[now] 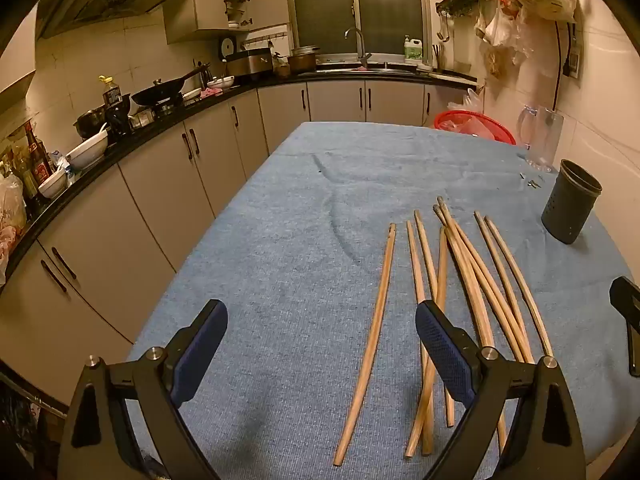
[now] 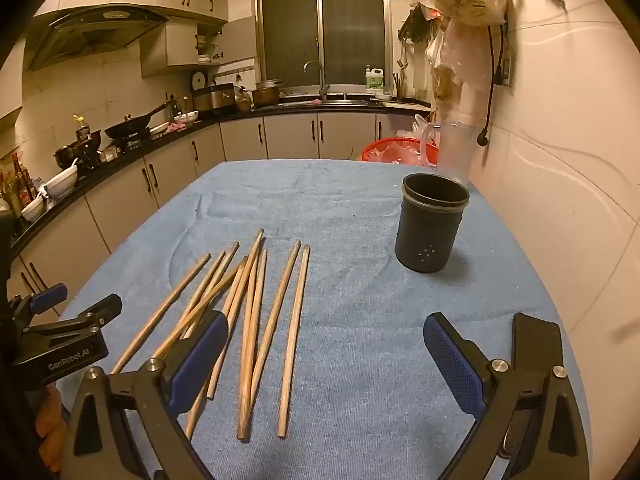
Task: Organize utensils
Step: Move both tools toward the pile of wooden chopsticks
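Blue towel-covered table: nine wooden chopsticks lying loose, one dark cylindrical perforated holder upright, well apart near the wall-side edge. Left gripper and right gripper: both spread wide, holding nothing, over bare cloth.

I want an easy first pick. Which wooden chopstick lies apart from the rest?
The leftmost wooden chopstick on the blue cloth: it lies alone, touching none, while the other chopsticks cross or crowd together.

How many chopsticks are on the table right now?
8, all lying on the blue cloth. One chopstick lies alone at far left, five form a crossed pile in the middle, and a pair lies nearest the holder. The overlaps might hide another.
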Demonstrator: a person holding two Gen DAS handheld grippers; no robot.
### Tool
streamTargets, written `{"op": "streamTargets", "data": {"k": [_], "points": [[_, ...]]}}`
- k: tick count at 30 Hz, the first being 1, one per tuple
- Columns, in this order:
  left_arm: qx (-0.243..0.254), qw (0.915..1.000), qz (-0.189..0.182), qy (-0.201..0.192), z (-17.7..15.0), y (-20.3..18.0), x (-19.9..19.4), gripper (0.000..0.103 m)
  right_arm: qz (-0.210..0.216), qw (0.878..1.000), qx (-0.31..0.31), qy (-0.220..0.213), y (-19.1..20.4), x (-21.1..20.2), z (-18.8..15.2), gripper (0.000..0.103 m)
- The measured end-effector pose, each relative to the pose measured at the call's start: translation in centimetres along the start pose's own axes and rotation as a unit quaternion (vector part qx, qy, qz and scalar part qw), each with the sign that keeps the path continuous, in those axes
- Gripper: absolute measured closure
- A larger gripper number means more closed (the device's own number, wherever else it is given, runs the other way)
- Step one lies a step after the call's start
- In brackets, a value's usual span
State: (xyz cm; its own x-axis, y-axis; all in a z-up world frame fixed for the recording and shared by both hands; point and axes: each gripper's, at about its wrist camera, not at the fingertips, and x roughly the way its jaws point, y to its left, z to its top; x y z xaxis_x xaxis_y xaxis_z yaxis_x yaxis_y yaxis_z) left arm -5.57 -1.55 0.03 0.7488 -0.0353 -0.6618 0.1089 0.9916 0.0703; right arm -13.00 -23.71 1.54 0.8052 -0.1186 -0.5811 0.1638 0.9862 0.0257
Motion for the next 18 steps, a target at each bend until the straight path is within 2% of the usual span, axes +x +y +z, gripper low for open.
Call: {"op": "streamTargets", "data": {"k": [18], "points": [[0.001,1.0000,0.000,0.005,-0.07,0.10,0.48,0.008,0.005,1.000,-0.001,0.008,0.14,0.51,-0.21,0.005]]}}
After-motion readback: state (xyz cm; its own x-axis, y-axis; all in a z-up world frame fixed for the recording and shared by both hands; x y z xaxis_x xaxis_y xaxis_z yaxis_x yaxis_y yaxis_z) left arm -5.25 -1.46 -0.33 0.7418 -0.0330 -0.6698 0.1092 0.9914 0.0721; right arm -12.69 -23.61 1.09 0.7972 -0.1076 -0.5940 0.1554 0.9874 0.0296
